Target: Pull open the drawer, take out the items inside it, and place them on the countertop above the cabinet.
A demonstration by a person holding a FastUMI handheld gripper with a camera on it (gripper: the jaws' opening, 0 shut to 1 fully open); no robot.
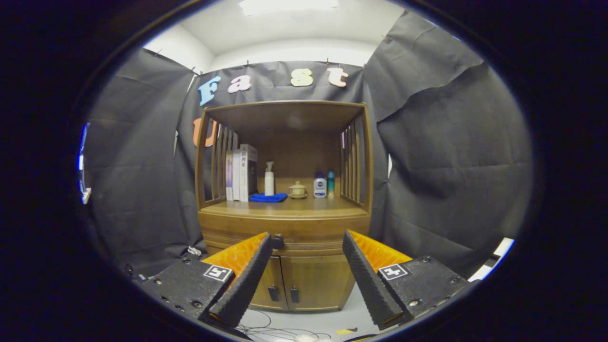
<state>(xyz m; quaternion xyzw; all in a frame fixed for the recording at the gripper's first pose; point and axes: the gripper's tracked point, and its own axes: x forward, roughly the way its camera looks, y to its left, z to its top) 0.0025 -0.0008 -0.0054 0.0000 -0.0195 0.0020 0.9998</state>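
Black cloth (pixel 451 156) drapes the booth on every side around a wooden cabinet (pixel 285 228) in the middle of the frame, under a white ceiling (pixel 285 28) with a bright light panel (pixel 287 5) at top centre, and pale floor (pixel 332 320) with loose cables (pixel 266 327) lies at the bottom.

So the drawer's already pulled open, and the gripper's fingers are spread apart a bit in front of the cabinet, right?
Not quite. The drawer is shut, flush with the cabinet front, its knob untouched, as the gripper view shows. The rest holds: the gripper has its fingers spread apart, short of the cabinet, holding nothing.
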